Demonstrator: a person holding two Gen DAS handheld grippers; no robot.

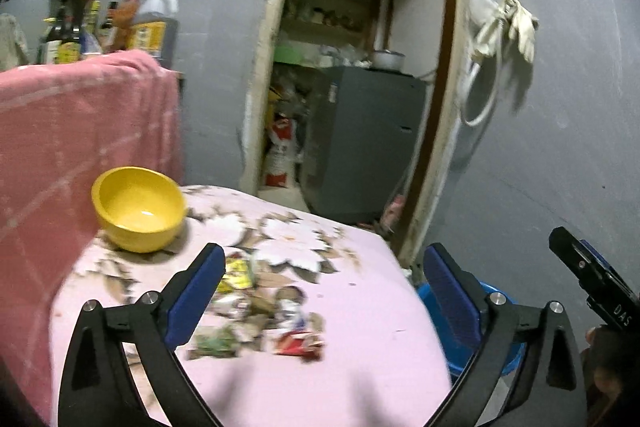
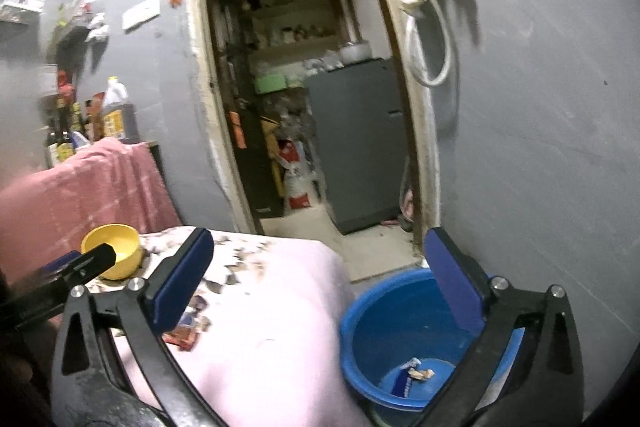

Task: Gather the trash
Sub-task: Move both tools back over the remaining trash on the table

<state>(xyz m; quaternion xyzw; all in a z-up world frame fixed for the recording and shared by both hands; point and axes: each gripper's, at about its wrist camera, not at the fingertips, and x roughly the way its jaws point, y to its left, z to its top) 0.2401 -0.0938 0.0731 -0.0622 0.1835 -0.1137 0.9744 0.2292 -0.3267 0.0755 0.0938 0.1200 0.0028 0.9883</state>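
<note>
Pink cloth covers the table (image 1: 360, 367), and we see wrappers (image 1: 260, 311) scattered on it, near the yellow bowl (image 1: 138, 209). Our left gripper (image 1: 320, 291) hangs above them, jaws spread wide and empty. Our right gripper (image 2: 316, 279) gapes empty too, beside the table above the blue bucket (image 2: 360, 327), where some trash (image 2: 416, 375) lies.

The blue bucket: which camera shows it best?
The right wrist view: the blue bucket shows its rim, its inside and some trash at the bottom. In the left wrist view only a sliver of it peeks out beside the table, behind the gripper.
</note>
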